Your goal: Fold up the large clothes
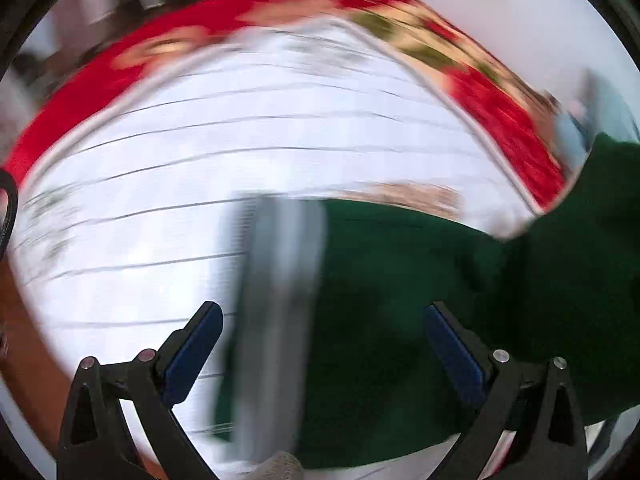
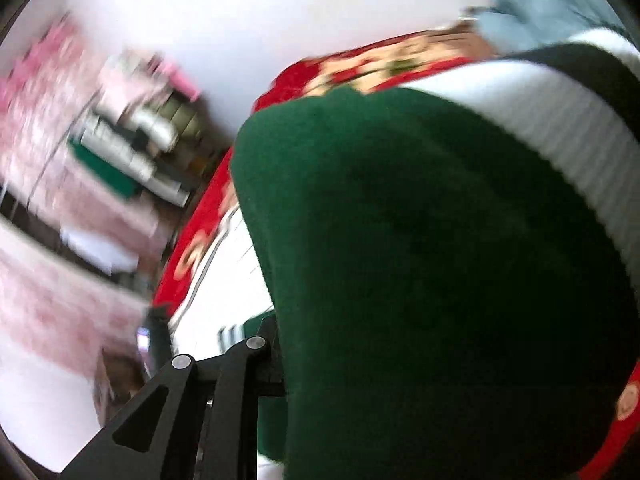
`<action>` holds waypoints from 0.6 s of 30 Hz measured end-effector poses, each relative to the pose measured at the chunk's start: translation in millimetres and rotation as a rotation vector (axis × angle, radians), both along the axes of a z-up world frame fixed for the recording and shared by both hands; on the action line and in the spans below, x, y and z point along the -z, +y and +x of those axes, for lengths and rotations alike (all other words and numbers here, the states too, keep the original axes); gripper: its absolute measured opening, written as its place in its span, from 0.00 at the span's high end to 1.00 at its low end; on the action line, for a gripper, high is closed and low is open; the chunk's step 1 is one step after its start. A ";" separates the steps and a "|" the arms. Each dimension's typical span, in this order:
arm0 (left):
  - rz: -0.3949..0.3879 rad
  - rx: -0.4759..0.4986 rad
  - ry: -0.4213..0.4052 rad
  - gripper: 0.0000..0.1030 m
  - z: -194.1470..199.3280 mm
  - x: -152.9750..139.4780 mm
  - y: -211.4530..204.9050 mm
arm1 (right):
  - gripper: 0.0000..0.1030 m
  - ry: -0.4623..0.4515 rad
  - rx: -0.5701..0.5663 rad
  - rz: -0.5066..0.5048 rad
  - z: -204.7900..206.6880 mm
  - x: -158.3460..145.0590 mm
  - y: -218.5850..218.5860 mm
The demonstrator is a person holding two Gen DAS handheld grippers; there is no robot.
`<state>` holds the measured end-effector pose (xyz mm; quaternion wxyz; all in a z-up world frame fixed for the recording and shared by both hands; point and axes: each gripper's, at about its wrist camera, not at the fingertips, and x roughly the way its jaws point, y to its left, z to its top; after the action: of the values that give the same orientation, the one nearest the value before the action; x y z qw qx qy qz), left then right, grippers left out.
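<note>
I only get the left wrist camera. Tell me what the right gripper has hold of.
Observer: The green sweater hangs right across the right gripper and hides its fingertips, so I cannot tell whether it is shut on the cloth.
Operator: Describe the part of the sweater it faces.
Observer: A white ribbed band with a dark stripe beside it runs along the sweater's upper right edge.
Operator: Say what is off to the left in that view.
Observer: Blurred shelves with pink and white things stand past the red border of the tablecloth.
</note>
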<state>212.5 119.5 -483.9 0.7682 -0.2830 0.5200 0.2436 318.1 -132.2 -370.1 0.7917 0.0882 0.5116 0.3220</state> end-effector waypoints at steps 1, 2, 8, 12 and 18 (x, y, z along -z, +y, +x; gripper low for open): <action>0.042 -0.040 0.023 0.00 -27.8 -1.6 19.1 | 0.80 0.000 -0.044 -0.012 -9.2 5.6 23.9; 0.077 -0.068 0.048 0.00 -47.2 2.0 29.7 | 0.80 -0.002 -0.100 -0.031 -20.7 14.2 52.0; 0.053 -0.253 0.161 0.00 -146.4 29.0 94.3 | 0.80 0.009 -0.403 -0.234 -109.7 109.8 188.3; 0.069 -0.336 0.164 0.00 -180.6 18.4 111.8 | 0.75 -0.005 -0.518 -0.400 -162.2 173.2 225.7; 0.030 -0.285 0.024 0.00 -159.8 -26.5 109.7 | 0.32 0.104 -0.615 -0.327 -167.1 156.0 231.8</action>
<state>52.6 229.2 -457.4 0.7237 -0.3396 0.4799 0.3615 150.9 99.6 -526.1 0.6343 -0.1817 0.5986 0.4542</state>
